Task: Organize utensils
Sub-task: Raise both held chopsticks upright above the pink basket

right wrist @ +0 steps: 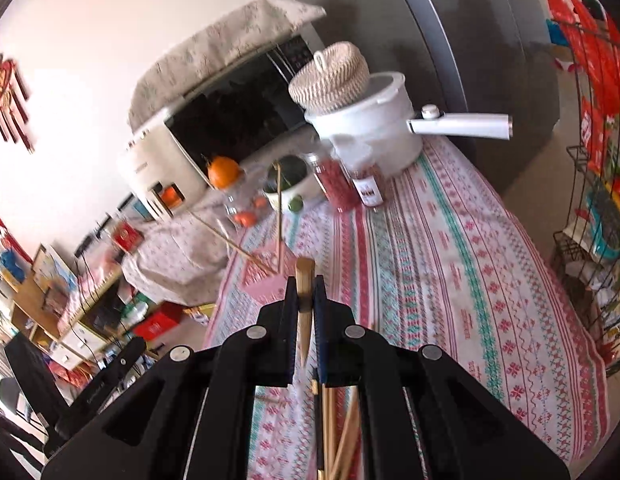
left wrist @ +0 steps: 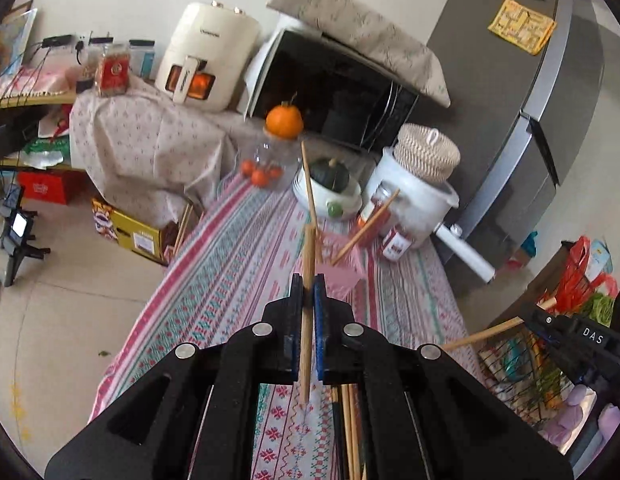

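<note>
A patterned tablecloth [left wrist: 237, 264] covers the long table, where a pink holder [left wrist: 342, 276] with two chopsticks already leaning in it stands mid-cloth. One chopstick [left wrist: 307, 300] is pinched upright in the closed left gripper [left wrist: 308, 292], another chopstick [right wrist: 304, 300] in the closed right gripper [right wrist: 305, 300]. Each is best lowered tip-first, kept vertical, over the holder's mouth before release.

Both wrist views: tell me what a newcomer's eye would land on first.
Each gripper is shut on a single chopstick: the left gripper holds its chopstick upright, and the right gripper holds a chopstick the same way. Just beyond them on the patterned tablecloth stands a pink holder with two chopsticks leaning out. Farther back, an orange sits atop a clear jar beside a white pot.
</note>
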`<state>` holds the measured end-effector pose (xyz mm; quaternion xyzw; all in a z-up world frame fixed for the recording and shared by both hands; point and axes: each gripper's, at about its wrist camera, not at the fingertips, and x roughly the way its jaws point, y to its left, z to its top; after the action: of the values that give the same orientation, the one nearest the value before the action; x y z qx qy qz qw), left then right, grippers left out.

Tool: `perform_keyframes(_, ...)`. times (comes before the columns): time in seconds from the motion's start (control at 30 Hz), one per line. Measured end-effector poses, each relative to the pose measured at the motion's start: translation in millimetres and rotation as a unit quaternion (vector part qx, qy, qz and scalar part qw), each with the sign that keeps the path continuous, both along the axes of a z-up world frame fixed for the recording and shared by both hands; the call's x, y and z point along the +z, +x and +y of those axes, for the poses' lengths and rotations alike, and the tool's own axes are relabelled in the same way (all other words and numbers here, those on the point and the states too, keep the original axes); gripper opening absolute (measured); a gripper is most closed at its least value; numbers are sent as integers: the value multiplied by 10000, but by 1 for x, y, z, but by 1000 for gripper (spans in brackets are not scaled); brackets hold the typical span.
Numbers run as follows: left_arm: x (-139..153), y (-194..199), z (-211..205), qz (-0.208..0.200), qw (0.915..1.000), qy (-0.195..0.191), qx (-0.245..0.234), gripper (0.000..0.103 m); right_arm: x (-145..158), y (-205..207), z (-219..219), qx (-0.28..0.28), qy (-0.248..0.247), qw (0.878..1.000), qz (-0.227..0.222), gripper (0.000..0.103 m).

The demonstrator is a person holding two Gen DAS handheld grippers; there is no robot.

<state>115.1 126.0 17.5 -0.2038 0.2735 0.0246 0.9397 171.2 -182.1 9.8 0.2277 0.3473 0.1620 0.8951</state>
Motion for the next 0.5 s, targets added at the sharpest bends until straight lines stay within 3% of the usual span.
perform_keyframes(0.23,26,14,2,-136,9998,154,71,4,15,15,-25,-292,510,9983,-7,8)
perform_keyframes(0.5,70,55,1,-386,9987,288,179,4,26,31,-49,-554,641,9962,-188,8)
